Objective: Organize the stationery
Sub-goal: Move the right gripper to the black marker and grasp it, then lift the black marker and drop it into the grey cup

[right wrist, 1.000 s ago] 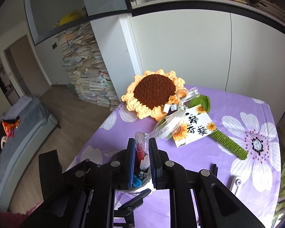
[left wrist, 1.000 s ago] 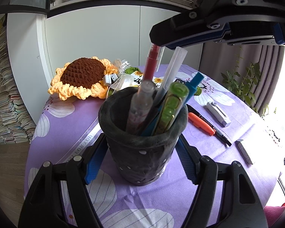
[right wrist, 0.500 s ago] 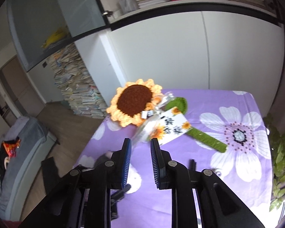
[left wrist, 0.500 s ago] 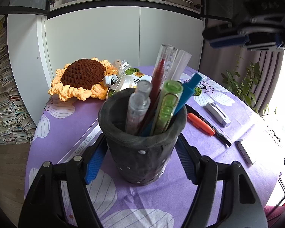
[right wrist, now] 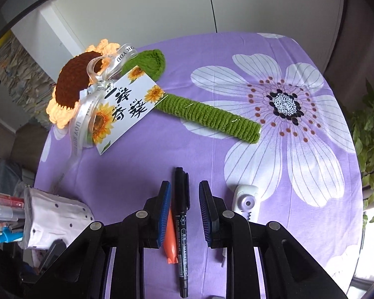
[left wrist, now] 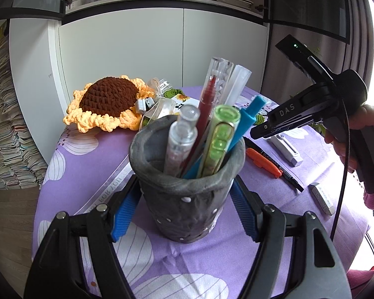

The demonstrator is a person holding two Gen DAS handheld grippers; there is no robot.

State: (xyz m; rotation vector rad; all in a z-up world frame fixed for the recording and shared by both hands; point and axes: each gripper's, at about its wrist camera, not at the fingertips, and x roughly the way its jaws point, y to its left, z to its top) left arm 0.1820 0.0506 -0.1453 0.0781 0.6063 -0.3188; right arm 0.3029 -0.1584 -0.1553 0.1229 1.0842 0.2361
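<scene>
My left gripper [left wrist: 184, 211] is shut on a dark grey pen cup [left wrist: 187, 194] that stands on the purple cloth and holds several pens, among them a red one [left wrist: 207, 104] and a green one [left wrist: 219, 137]. The cup also shows in the right wrist view [right wrist: 54, 219]. My right gripper [right wrist: 184, 209] is open and empty above a black marker [right wrist: 182, 219] and an orange pen [right wrist: 170, 241], which lie between its fingers. In the left wrist view the right gripper [left wrist: 259, 130] hovers over the marker [left wrist: 286, 174] and the orange pen [left wrist: 261, 162].
A crocheted sunflower [right wrist: 72, 84] with a green stem [right wrist: 212, 117] and a card [right wrist: 127, 109] lies at the back. A white correction tape [right wrist: 245, 199] lies right of the marker. A grey eraser [left wrist: 320, 198] lies near the table's right edge. A plant [right wrist: 371, 134] stands at the right.
My right gripper let go of the red pen into the cup, opened, then moved right and down over the black marker and orange pen. The left gripper and cup stayed still.
</scene>
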